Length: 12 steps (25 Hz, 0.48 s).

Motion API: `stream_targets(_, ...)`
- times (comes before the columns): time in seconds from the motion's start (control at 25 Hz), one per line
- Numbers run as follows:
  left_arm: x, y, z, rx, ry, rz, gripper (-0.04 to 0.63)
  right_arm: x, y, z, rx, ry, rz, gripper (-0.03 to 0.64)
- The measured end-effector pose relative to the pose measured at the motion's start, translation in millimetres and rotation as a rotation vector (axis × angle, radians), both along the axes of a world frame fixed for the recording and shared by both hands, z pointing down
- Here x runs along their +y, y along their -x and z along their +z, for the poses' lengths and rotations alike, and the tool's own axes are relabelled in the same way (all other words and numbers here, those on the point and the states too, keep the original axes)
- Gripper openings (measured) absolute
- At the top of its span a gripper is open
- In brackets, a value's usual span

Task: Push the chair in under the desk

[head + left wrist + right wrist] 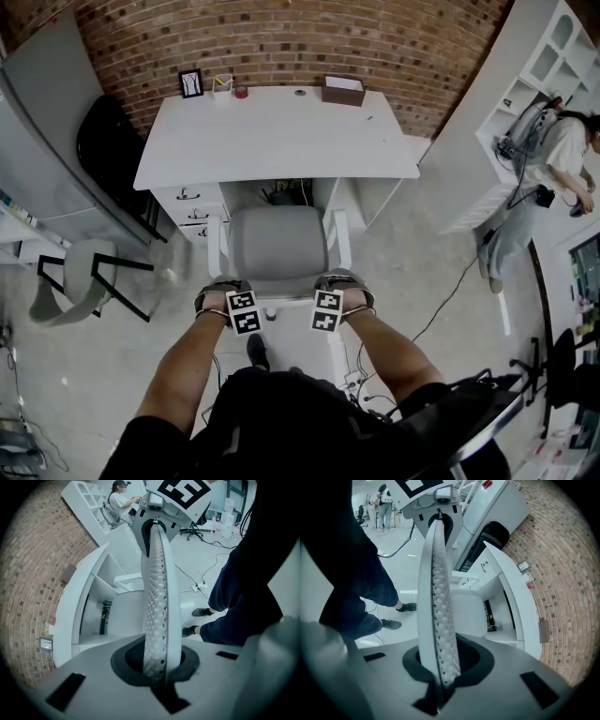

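Note:
A grey office chair [278, 246] with white arms stands facing the white desk [277, 131], its seat front just inside the knee space. My left gripper [232, 292] and right gripper [334, 289] both point steeply down at the top of the chair's backrest, one near each end. In the left gripper view the perforated white backrest edge [159, 597] runs up from between the jaws of the left gripper [157, 665], which is shut on it. The right gripper [443, 670] is likewise shut on the backrest edge [436, 597].
A drawer unit [192, 211] fills the desk's left side. A picture frame [191, 82] and a brown box [343, 90] sit at the desk's back. A second grey chair [80, 281] stands left. Cables [450, 291] cross the floor right, near a person [553, 159] and white shelves [534, 84].

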State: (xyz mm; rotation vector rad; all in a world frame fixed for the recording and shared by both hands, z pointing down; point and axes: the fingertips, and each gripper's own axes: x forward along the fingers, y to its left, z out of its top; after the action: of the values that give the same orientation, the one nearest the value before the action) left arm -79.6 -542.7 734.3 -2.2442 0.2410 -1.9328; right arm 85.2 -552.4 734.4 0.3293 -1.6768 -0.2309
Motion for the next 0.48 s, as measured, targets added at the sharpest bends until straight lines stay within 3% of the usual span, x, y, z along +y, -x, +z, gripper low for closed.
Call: stream_targets(0.48, -42, 4, 2, -0.005, -0.019, 0.011, 0.028, -41, 4, 3, 0.0, -0.014, 0.012, 0.049)
